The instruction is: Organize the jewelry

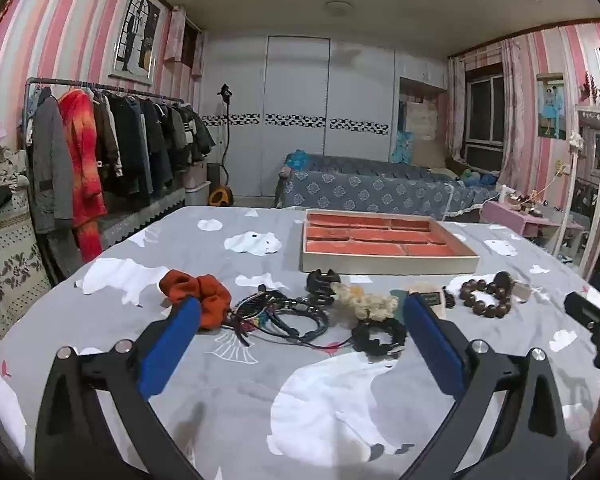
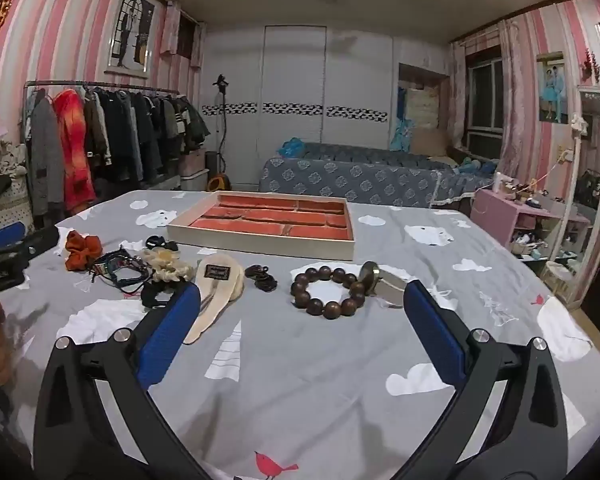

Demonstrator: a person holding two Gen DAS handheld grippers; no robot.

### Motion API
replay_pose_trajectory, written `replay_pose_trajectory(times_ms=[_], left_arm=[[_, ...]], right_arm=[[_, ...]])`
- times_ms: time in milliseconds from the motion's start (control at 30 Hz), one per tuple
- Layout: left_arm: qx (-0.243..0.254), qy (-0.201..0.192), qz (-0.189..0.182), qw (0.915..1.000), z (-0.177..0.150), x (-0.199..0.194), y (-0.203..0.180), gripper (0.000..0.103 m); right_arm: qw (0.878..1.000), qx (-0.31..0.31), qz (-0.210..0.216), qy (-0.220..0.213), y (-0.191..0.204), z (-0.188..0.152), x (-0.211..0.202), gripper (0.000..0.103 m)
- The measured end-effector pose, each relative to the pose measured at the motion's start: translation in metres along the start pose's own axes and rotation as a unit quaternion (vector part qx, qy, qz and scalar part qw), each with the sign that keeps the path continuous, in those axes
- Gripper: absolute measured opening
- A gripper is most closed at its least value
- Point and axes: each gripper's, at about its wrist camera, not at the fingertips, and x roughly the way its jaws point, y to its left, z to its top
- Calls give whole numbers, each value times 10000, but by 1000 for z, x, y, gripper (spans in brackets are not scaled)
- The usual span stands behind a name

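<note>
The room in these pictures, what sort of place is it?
Most likely a bedroom in a home. A clothes rack full of coats lines the striped wall, white wardrobe doors fill the far end, and the jewelry and its tray lie on a cloud-print bedsheet.

Grey bedsheet [image 2: 340, 380] carries tray [image 2: 260, 242], bead bracelet [image 2: 328, 294], scrunchies [image 1: 198, 294]

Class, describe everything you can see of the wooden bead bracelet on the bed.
The wooden bead bracelet is a closed ring of large, round, glossy dark-brown beads. It lies flat on the grey cloud-print bedsheet, in front of the orange-lined tray and apart from it. At its right side it seems to touch a wristwatch. Neither claw touches it.
</note>
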Motion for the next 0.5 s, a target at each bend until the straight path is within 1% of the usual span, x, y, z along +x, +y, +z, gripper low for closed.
replay_pose_trajectory(times_ms=[67, 100, 167, 200, 267, 300, 433, 500], left_arm=[[27, -3, 99, 9999, 1, 0, 0, 99], [-44, 28, 135, 9999, 2, 5, 2, 99], [-76, -147, 220, 9996, -2, 6, 5, 99], [-95, -214, 265, 9994, -2, 11, 6, 99], [-65, -424, 243, 9988, 0, 11, 4, 99], [-5, -490, 265, 9984, 1, 12, 1, 99], [22, -570, 284, 9980, -3, 18, -2, 99], [15, -514, 365, 9980, -7, 21, -2, 99]], right_arm=[[9998, -119, -120, -97, 4, 1, 0, 99], [9995, -164, -189, -177, 6, 3, 0, 99], [9989, -37, -128, -445, 0, -2, -2, 99], [9981, -79, -174, -581, 2, -2, 0, 99], [9982, -16, -131, -589, -5, -2, 11, 99], [9979, 27, -104, -643, -9, -2, 10, 99], [9983, 208, -15, -544, -15, -6, 22, 99], [9980, 246, -20, -578, -15, -6, 21, 99]])
